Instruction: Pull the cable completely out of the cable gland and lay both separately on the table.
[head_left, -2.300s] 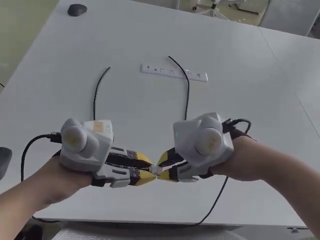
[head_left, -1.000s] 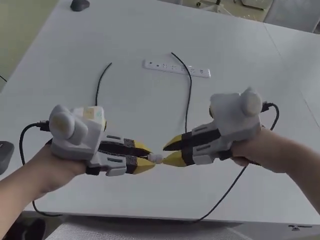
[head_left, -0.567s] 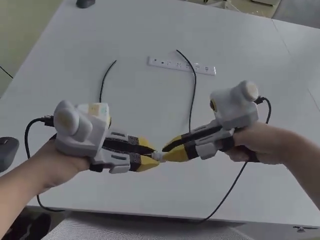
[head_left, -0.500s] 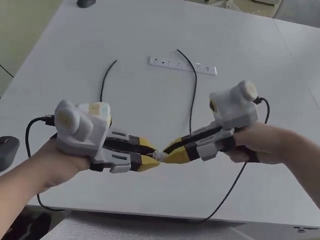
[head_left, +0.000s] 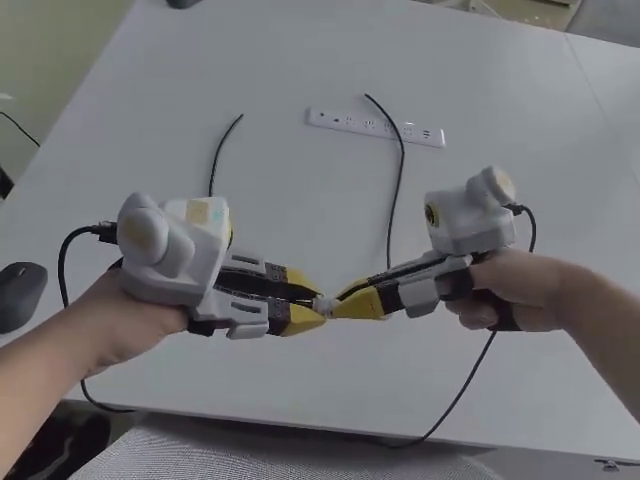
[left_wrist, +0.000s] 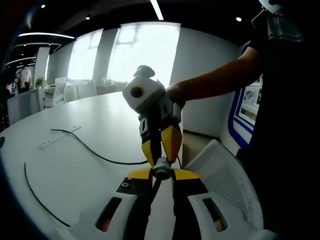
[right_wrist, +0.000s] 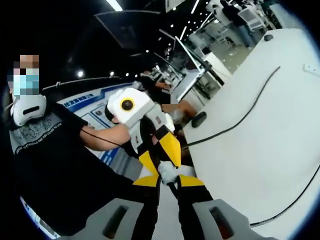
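1. The left gripper (head_left: 312, 312) is clamping its yellow jaws on the white cable gland (left_wrist: 162, 169), holding it in the air over the near part of the white table (head_left: 300, 70).
2. The right gripper (head_left: 342, 304) is meeting it tip to tip, jaws pinching together on the black cable (right_wrist: 173, 189) right at the gland.
3. A power strip (head_left: 375, 125) is lying farther back.

Head view: steep look down from the table's (head_left: 300, 60) 6 o'clock edge. Gripper views face each other, close, sharing the cable gland (left_wrist: 162, 168).
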